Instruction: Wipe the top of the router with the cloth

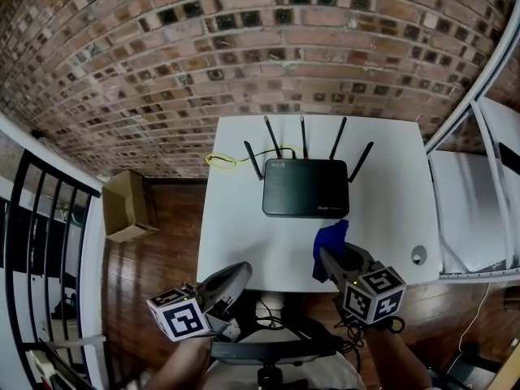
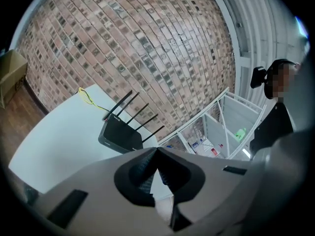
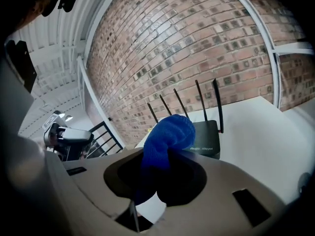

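Note:
A black router with several upright antennas lies flat toward the back of a white table; it also shows in the left gripper view and the right gripper view. My right gripper hovers over the table's front edge, just short of the router, shut on a bunched blue cloth that sticks up from its jaws. My left gripper hangs at the front left edge of the table, jaws shut with nothing between them.
A yellow cable loops off the table's back left corner. A small round silver object lies near the front right edge. A cardboard box sits on the wooden floor to the left. White shelving stands right, a brick wall behind.

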Action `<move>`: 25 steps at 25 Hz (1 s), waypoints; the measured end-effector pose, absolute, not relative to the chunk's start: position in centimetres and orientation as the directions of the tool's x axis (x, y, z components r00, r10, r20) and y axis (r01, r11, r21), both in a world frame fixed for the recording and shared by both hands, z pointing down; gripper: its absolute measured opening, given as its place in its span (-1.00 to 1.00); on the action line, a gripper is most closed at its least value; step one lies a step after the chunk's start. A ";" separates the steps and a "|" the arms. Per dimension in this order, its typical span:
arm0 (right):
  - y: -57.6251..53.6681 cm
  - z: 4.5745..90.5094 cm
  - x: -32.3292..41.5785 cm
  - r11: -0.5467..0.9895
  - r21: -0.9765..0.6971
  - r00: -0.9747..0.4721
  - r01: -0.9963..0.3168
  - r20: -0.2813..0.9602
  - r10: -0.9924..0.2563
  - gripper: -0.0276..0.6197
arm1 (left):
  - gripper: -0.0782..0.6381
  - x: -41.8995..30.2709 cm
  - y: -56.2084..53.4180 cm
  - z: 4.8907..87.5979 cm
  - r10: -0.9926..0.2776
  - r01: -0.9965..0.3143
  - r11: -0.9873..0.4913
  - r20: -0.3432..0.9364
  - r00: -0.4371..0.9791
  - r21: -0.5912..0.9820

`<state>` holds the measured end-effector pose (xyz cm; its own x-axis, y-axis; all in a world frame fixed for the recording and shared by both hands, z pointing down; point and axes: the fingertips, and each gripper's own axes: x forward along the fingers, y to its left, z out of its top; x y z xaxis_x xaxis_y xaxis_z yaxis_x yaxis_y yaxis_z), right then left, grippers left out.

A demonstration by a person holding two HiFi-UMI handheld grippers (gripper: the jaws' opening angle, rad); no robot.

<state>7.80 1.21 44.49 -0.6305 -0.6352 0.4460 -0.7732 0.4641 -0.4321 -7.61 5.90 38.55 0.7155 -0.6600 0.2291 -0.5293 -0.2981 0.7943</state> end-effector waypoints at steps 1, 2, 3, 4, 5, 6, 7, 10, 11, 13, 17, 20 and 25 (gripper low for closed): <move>0.9 44.6 7.3 0.469 -0.425 -0.630 -0.774 0.449 -0.633 -0.59 | -0.73 -7.9 5.5 38.6 -0.660 -0.523 -0.302 0.221 0.718 0.797; 0.6 44.7 6.8 0.472 -0.417 -0.628 -0.777 0.452 -0.633 -0.59 | -0.73 -8.3 5.1 38.7 -0.657 -0.515 -0.306 0.214 0.723 0.801; 0.2 44.7 6.2 0.474 -0.409 -0.624 -0.780 0.455 -0.635 -0.59 | -0.73 -8.6 4.9 38.8 -0.651 -0.507 -0.309 0.209 0.729 0.805; -0.1 44.7 5.6 0.474 -0.400 -0.619 -0.784 0.458 -0.637 -0.59 | -0.73 -9.1 4.7 39.0 -0.644 -0.500 -0.313 0.207 0.737 0.808; -0.4 44.6 5.0 0.473 -0.391 -0.613 -0.789 0.461 -0.641 -0.59 | -0.73 -9.6 4.5 39.1 -0.635 -0.494 -0.315 0.207 0.744 0.810; -0.7 44.4 4.2 0.471 -0.383 -0.606 -0.795 0.463 -0.646 -0.59 | -0.73 -10.3 4.4 39.2 -0.625 -0.489 -0.318 0.208 0.753 0.812; -1.0 44.1 3.5 0.468 -0.374 -0.599 -0.800 0.464 -0.653 -0.59 | -0.73 -11.0 4.1 39.3 -0.614 -0.482 -0.323 0.207 0.761 0.814; -1.8 43.2 1.5 0.458 -0.343 -0.572 -0.820 0.468 -0.674 -0.59 | -0.73 -13.2 3.2 39.1 -0.584 -0.456 -0.342 0.194 0.788 0.822; -2.1 43.0 0.8 0.456 -0.331 -0.563 -0.827 0.470 -0.680 -0.59 | -0.73 -13.8 3.0 39.0 -0.573 -0.446 -0.350 0.189 0.798 0.824; -2.5 42.8 -0.9 0.458 -0.300 -0.547 -0.837 0.474 -0.690 -0.59 | -0.73 -15.3 2.7 39.0 -0.549 -0.421 -0.359 0.177 0.817 0.833; -3.0 43.3 -5.2 0.492 -0.207 -0.522 -0.846 0.515 -0.680 -0.59 | -0.73 -18.3 2.2 39.5 -0.497 -0.388 -0.370 0.173 0.850 0.844; -3.6 43.7 -7.6 0.505 -0.120 -0.483 -0.855 0.541 -0.689 -0.59 | -0.73 -20.0 1.7 40.2 -0.465 -0.369 -0.381 0.170 0.869 0.848; -6.8 43.4 -9.5 0.512 0.033 -0.415 -0.858 0.544 -0.730 -0.59 | -0.73 -21.4 1.3 40.7 -0.448 -0.368 -0.368 0.184 0.875 0.854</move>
<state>-9.47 -6.80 43.39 -0.4150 -0.7296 0.5435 -0.8581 0.5124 0.0327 -21.37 1.27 40.71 0.8747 -0.4485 0.1836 -0.3678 -0.3678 0.8541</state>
